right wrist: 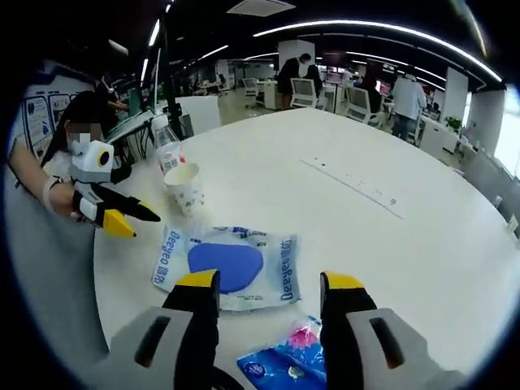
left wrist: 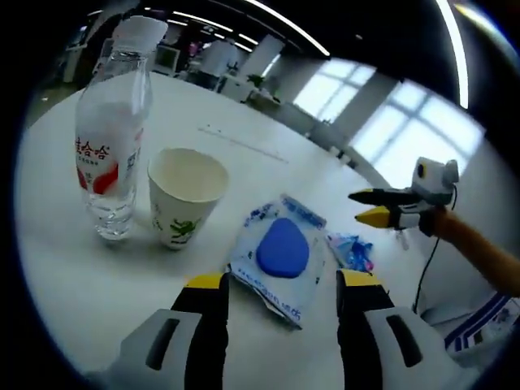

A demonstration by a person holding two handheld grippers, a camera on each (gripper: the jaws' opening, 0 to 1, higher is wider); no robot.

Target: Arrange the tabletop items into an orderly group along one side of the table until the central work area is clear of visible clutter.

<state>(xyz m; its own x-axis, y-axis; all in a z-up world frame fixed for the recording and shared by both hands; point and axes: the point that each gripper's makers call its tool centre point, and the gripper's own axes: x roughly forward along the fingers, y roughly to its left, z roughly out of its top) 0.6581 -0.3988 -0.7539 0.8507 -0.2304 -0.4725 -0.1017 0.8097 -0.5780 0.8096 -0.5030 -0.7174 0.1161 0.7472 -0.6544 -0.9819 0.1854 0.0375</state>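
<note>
Overhead, ceiling light strips run across an open office with windows, around a broad white desk (right wrist: 390, 244). Near one edge stand a water bottle (left wrist: 111, 130) and paper cup (left wrist: 185, 195), beside a flat blue-and-white packet (right wrist: 229, 264) and small blue wrapper (right wrist: 284, 361). Both the left claw (left wrist: 282, 284) and right claw (right wrist: 270, 284) hang with jaws apart, gripping nothing.
</note>
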